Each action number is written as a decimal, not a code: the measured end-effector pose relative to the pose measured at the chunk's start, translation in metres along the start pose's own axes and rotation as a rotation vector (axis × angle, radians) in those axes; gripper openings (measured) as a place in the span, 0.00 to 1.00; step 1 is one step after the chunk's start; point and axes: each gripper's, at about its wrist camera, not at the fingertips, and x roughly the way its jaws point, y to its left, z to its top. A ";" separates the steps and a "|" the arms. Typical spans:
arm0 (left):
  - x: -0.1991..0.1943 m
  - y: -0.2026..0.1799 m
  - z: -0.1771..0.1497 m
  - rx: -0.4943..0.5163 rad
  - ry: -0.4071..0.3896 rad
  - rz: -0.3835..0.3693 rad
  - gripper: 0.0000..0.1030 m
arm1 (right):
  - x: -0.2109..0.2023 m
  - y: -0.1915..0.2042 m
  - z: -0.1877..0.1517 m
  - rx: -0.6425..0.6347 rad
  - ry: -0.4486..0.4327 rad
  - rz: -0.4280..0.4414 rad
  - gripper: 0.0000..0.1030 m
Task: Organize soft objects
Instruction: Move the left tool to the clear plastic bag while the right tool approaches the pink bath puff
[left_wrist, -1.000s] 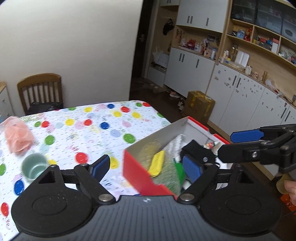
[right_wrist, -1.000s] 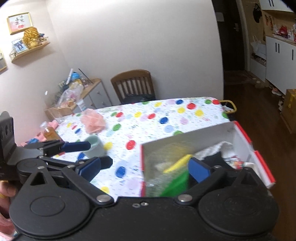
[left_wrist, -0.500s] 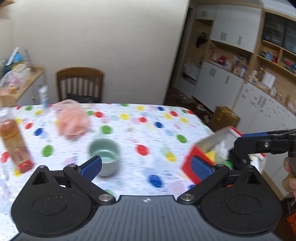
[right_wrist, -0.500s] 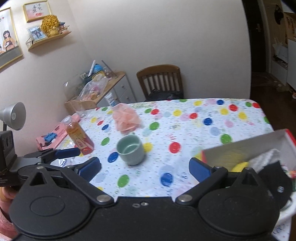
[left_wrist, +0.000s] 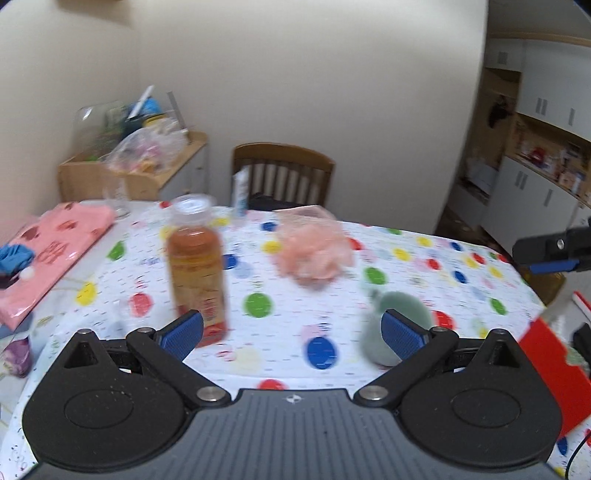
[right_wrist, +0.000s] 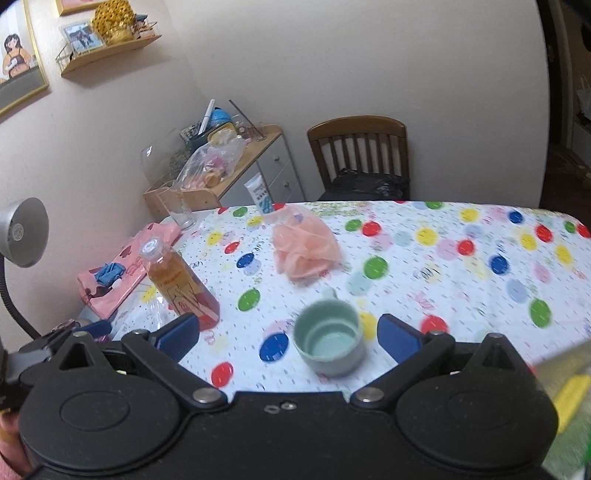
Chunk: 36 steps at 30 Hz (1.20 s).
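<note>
A pink bath pouf (left_wrist: 314, 251) (right_wrist: 304, 249) lies on the polka-dot tablecloth (right_wrist: 461, 273), well ahead of both grippers. A folded pink cloth (left_wrist: 48, 254) (right_wrist: 122, 269) lies at the table's left edge with a blue item on it. My left gripper (left_wrist: 291, 334) is open and empty above the near table. My right gripper (right_wrist: 288, 338) is open and empty, just above a green cup (right_wrist: 330, 341). The red box (left_wrist: 546, 369) with soft items sits at the right; its edge shows at the right in the right wrist view (right_wrist: 565, 391).
An orange drink bottle (left_wrist: 195, 266) (right_wrist: 181, 291) stands left of centre. The green cup also shows in the left wrist view (left_wrist: 395, 328). A glass (right_wrist: 181, 208) and a white tube (right_wrist: 260, 194) stand at the far edge. A wooden chair (right_wrist: 360, 155) and a cluttered side cabinet (right_wrist: 221, 162) are behind the table.
Both grippers have swung left, away from the red box, toward the pouf, bottle and pink cloth. Both stay open and empty.
</note>
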 end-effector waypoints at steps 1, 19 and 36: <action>0.002 0.010 -0.001 -0.007 -0.003 0.013 1.00 | 0.009 0.004 0.004 -0.006 0.004 -0.004 1.00; 0.066 0.131 -0.028 -0.097 0.056 0.254 1.00 | 0.181 0.039 0.070 -0.096 0.129 -0.056 0.99; 0.132 0.174 -0.043 -0.133 0.142 0.324 1.00 | 0.311 0.025 0.096 0.058 0.201 -0.252 1.00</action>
